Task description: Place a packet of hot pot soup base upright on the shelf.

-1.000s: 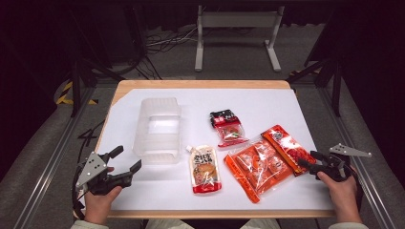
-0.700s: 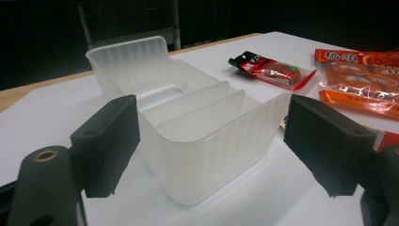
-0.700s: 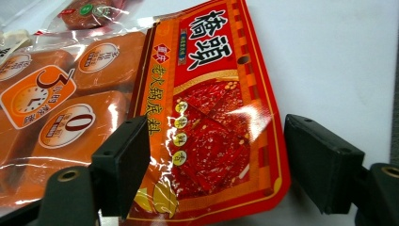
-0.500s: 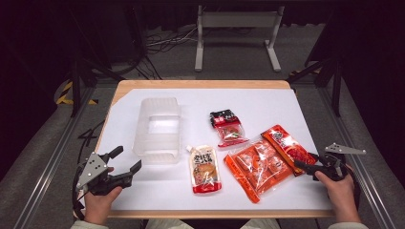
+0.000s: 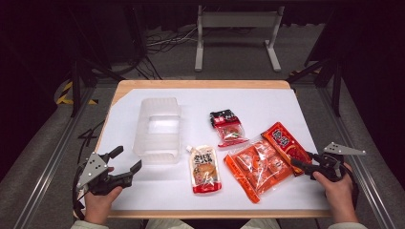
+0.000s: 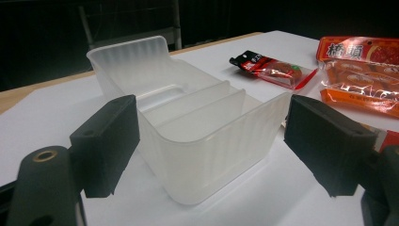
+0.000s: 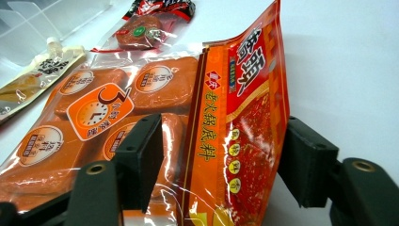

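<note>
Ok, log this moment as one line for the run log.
left gripper: open, facing clear container | right gripper: open, jaws astride red sauce packet | not gripped yet

Translucent ribbed box point(image 5: 157, 128), red/orange pkts point(image 5: 286, 143), white table point(image 5: 267, 105), blk jaws.

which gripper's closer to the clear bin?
Left. The left gripper sits just off the clear bin at its near left corner, jaws open toward it. The right gripper is across the table, straddling a red packet.

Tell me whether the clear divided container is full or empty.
Empty: the clear container shows bare compartments either side of its divider; all packets lie outside on the table.
</note>
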